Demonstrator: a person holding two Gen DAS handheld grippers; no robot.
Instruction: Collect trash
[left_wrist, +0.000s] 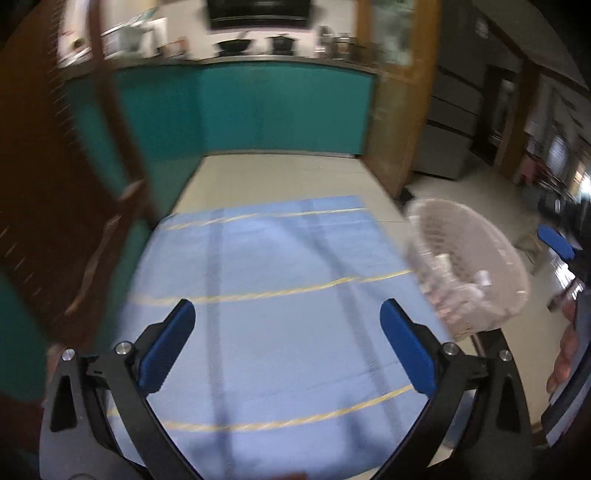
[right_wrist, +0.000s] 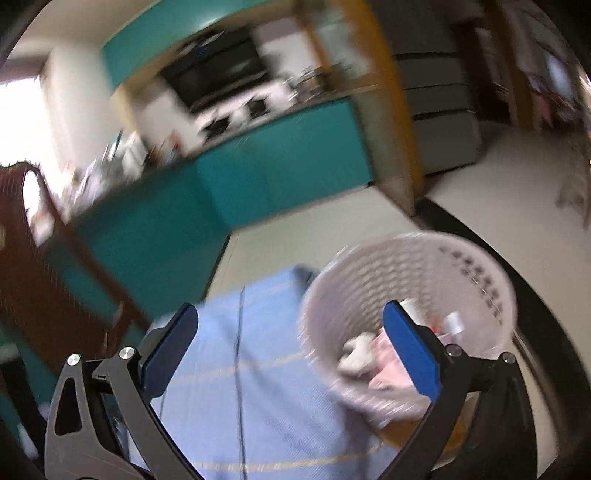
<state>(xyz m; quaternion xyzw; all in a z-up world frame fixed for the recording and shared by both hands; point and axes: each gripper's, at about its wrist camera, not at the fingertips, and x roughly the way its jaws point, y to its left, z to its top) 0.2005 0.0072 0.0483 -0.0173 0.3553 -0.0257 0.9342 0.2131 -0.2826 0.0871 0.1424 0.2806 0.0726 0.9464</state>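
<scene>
1. Left gripper (left_wrist: 287, 314): fingers (left_wrist: 168, 345) spread wide, nothing between them. It hangs over the blue cloth (left_wrist: 273, 295), which is bare in this view apart from yellow and dark stripes.
2. Right gripper (right_wrist: 290, 319): fingers (right_wrist: 412, 350) also wide apart, nothing held. Its right finger overlaps the basket (right_wrist: 476, 258) in the right wrist view; I cannot tell whether they touch.
3. Basket sits at the right edge of the cloth, white lattice wall. The left wrist view shows it (left_wrist: 513, 258) to the right of the left gripper, apart from it.
4. Trash (right_wrist: 360, 354) is inside the basket: crumpled white pieces, something pink, a small white bottle-like item. Blur hides finer detail. The left view shows the same heap (left_wrist: 458, 291) low in the basket.
5. Right gripper's blue finger tip (left_wrist: 554, 236) shows at the far right of the left view, beyond the basket.
6. A hand (left_wrist: 563, 354) shows at the right edge of the left view.
7. Background: teal counter (left_wrist: 284, 107) with dark pots on top, wood chair (left_wrist: 55, 221) to the left, pale floor beyond.
8. Both views are motion-blurred.
</scene>
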